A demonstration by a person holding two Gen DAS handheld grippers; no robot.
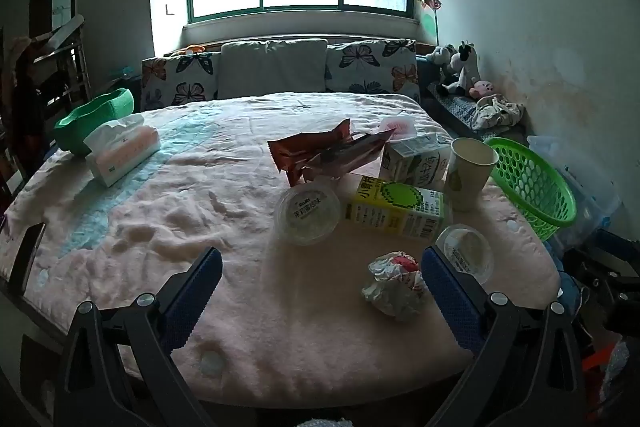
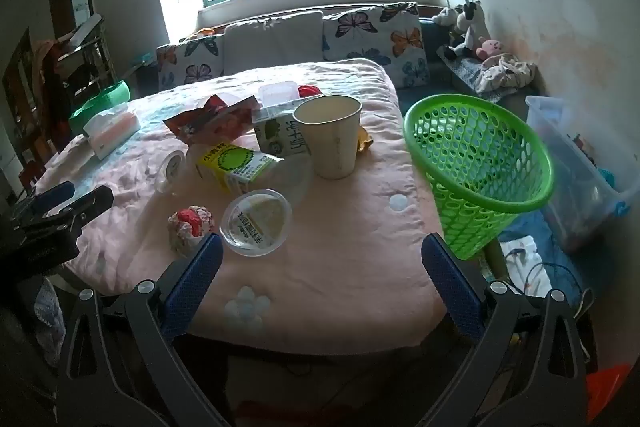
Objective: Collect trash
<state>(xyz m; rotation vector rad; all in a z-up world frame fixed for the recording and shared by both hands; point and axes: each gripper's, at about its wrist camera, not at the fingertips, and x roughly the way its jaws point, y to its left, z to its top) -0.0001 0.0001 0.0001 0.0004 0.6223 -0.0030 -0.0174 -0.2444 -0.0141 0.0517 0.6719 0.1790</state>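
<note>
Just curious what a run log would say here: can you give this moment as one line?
stage: start | left tongs: open, empty | right tongs: open, empty | trash: on bed | basket: at bed's edge, looks empty

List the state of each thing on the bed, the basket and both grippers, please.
Left gripper: open, empty.
Right gripper: open, empty.
Paper cup: upright.
Yellow carton: lying flat.
Wrapper ball: crumpled.
Green basket: tilted, looks empty.
Tissue box: tissue sticking out.
</note>
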